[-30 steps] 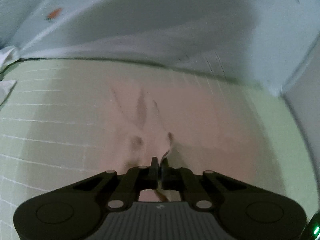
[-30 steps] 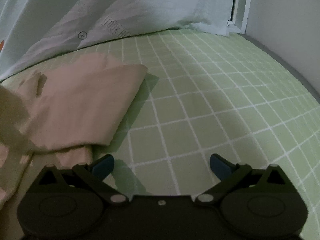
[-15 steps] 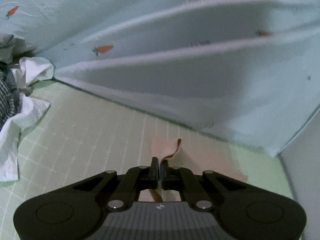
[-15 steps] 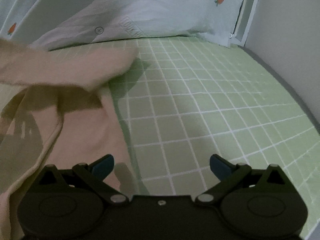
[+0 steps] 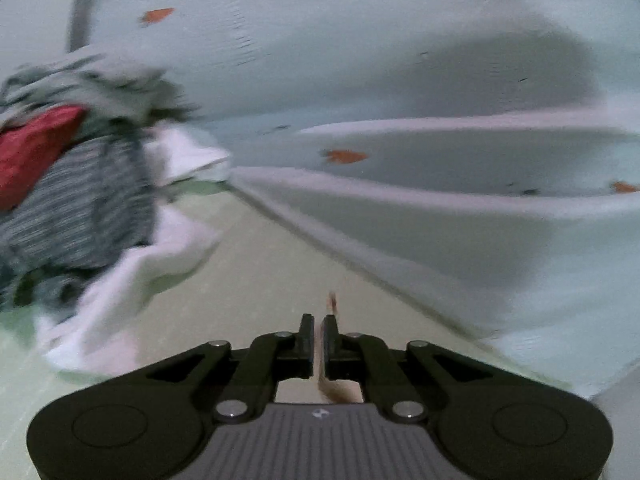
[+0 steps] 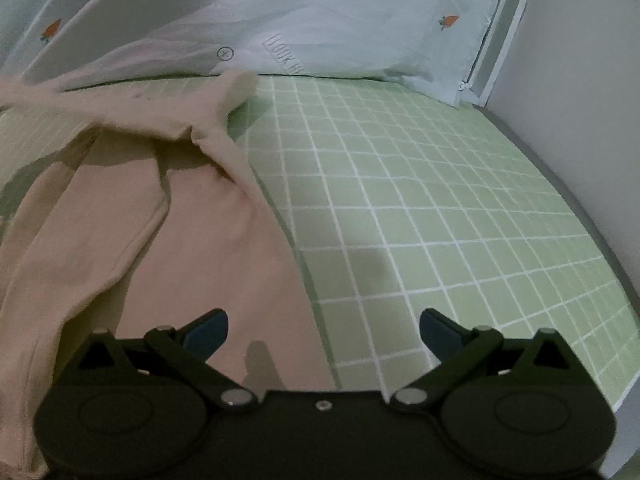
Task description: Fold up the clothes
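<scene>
Pale carrot-print pillow, lettering illegible; soft peach garment on green grid sheet. Left gripper opening, peach cloth between jaws; right gripper spread wide, empty.

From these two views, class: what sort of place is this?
Most likely a bedroom: a green checked sheet covers a bed, a carrot-print pillow lies at its head, and a pile of clothes waits nearby.
</scene>
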Available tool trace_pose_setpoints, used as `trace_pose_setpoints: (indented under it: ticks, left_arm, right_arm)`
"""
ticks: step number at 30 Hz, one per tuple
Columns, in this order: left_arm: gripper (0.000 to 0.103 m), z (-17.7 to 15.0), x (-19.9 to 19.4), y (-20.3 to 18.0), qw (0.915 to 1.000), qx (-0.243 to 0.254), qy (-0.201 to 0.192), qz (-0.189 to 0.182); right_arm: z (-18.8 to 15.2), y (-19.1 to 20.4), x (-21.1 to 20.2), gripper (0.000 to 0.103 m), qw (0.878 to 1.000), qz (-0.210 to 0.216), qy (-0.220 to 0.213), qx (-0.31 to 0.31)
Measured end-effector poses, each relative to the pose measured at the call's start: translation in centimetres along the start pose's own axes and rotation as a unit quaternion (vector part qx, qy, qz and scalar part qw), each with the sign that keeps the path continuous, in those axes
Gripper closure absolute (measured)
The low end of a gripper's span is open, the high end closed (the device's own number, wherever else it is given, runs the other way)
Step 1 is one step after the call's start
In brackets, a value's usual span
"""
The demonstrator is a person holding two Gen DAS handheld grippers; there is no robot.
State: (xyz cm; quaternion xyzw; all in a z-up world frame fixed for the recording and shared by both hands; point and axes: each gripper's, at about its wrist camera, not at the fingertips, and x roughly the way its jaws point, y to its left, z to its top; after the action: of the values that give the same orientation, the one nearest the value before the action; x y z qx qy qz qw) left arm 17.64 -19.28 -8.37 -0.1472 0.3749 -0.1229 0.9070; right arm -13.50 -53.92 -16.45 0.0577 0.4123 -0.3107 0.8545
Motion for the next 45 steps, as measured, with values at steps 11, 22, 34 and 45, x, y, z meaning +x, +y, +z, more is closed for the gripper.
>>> trace_pose_setpoints:
  ticks: [11, 22, 34, 45]
  left_arm:
    - [0.024, -13.8, -0.3, -3.0, 0.9817, 0.084, 0.171, 0.003]
    - [0.024, -25.7, -0.6, -8.4, 0.9295, 0.231, 0.288, -0.006]
    - [0.017, -27.8, -1.4, -7.2, 0.929, 0.228, 0.29, 0.028]
    - [0.016, -27.4, -2.9, -5.4, 0.9297, 0.224, 0.292, 0.017]
  right_arm:
    - [-1.9, -1.7, -0.4, 0.0, 0.999, 0.02, 0.018, 0.028]
    - [-4.2, -3.5, 0.6, 0.014, 0.994, 0.075, 0.051, 0.06]
    - [-3.5, -1.7, -2.1, 0.098, 0.995, 0.103, 0.006, 0.015]
    - [-3.5, 4.2, -5.6, 0.098, 0.977, 0.198, -0.044, -0.071]
